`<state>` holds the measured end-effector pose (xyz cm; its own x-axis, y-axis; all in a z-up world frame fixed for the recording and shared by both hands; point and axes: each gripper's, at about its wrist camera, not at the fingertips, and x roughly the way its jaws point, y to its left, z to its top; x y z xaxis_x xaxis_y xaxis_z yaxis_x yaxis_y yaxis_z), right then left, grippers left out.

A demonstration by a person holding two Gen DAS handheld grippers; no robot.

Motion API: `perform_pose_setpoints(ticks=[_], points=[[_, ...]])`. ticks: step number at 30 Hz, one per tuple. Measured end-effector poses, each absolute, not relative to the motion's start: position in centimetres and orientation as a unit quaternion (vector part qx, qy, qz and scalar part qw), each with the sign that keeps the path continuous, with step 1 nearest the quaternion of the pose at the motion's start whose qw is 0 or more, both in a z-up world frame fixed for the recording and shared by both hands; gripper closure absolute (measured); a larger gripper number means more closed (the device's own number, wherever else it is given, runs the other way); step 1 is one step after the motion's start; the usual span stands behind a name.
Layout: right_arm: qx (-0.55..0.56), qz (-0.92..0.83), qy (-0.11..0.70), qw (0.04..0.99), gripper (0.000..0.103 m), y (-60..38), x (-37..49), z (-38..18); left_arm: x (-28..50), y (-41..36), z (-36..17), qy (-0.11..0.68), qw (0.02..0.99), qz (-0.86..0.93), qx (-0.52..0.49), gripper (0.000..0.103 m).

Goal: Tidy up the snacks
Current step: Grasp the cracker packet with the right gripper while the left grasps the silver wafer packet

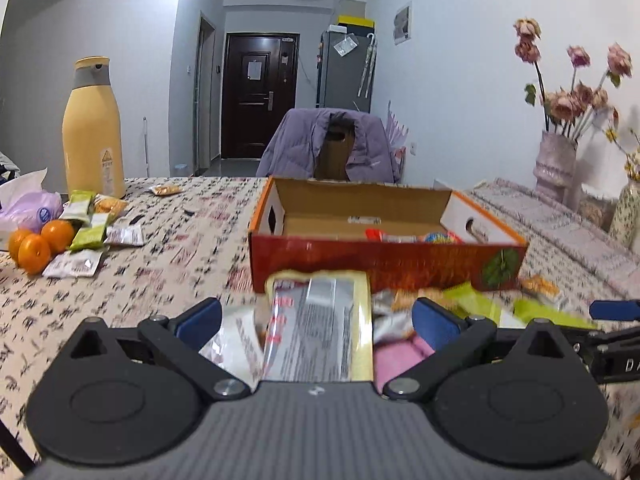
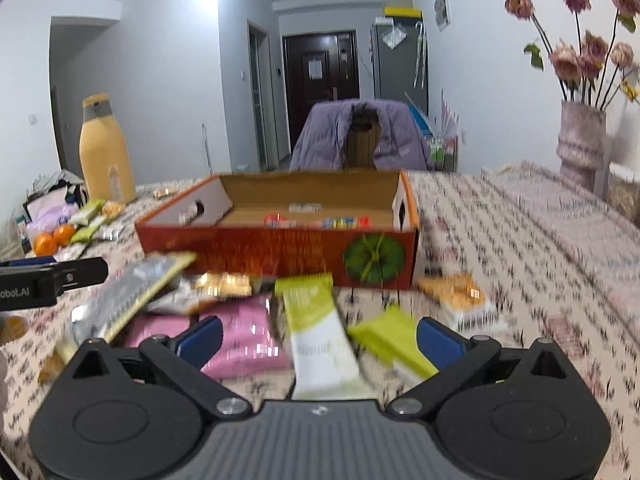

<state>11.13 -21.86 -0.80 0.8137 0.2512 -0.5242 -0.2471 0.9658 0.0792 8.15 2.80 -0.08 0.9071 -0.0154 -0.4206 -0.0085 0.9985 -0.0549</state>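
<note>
An open red and orange cardboard box [image 1: 384, 258] [image 2: 280, 248] stands on the patterned tablecloth with a few snacks inside. My left gripper [image 1: 316, 320] is open over a silver and yellow snack packet [image 1: 320, 328], jaws wide on either side of it, not touching. My right gripper [image 2: 320, 338] is open around a green and white snack bar [image 2: 320, 340] lying in front of the box. A pink packet [image 2: 244, 336], another green bar [image 2: 388, 340] and an orange packet [image 2: 456, 292] lie near it. The left gripper shows at the left edge of the right wrist view [image 2: 52, 280].
At the far left are a yellow bottle [image 1: 94, 128], several oranges [image 1: 34, 244], more green and white packets [image 1: 90, 224] and a plastic bag [image 1: 28, 204]. A chair with a purple jacket [image 1: 328, 144] stands behind the table. A vase of dried flowers [image 1: 556, 164] is at the right.
</note>
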Motion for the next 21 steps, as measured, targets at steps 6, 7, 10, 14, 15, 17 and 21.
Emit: perform_pose_setpoints(ticks=[6, 7, 10, 14, 15, 17, 21], points=[[0.001, 0.121, 0.301, 0.946, 0.0, -22.1, 9.6, -2.2, 5.9, 2.7, -1.6, 0.224, 0.974, -0.009, -0.022, 0.0], [0.002, 0.118, 0.303, 0.946, 0.0, -22.2, 9.4, -2.3, 5.8, 2.7, -1.6, 0.225, 0.974, -0.009, -0.02, 0.0], [0.003, 0.109, 0.311, 0.944, 0.0, -22.3, 8.7, -3.1, 5.4, 2.6, -1.8, 0.227, 0.974, -0.009, -0.022, 0.0], [0.008, 0.103, 0.317, 0.943, 0.001, -22.4, 8.2, -3.9, 5.1, 2.4, -1.7, 0.226, 0.974, -0.012, -0.022, 0.0], [0.01, 0.102, 0.317, 0.943, 0.002, -22.4, 8.2, -4.0, 5.1, 2.4, -1.7, 0.226, 0.974, -0.013, -0.021, 0.0], [0.018, 0.1, 0.313, 0.944, 0.01, -22.4, 8.2, -4.2, 4.9, 2.3, -1.8, 0.227, 0.974, -0.013, -0.022, 0.0], [0.02, 0.104, 0.309, 0.945, 0.033, -22.2, 8.2, -4.5, 4.6, 2.3, -1.9, 0.228, 0.973, -0.012, -0.023, 0.0]])
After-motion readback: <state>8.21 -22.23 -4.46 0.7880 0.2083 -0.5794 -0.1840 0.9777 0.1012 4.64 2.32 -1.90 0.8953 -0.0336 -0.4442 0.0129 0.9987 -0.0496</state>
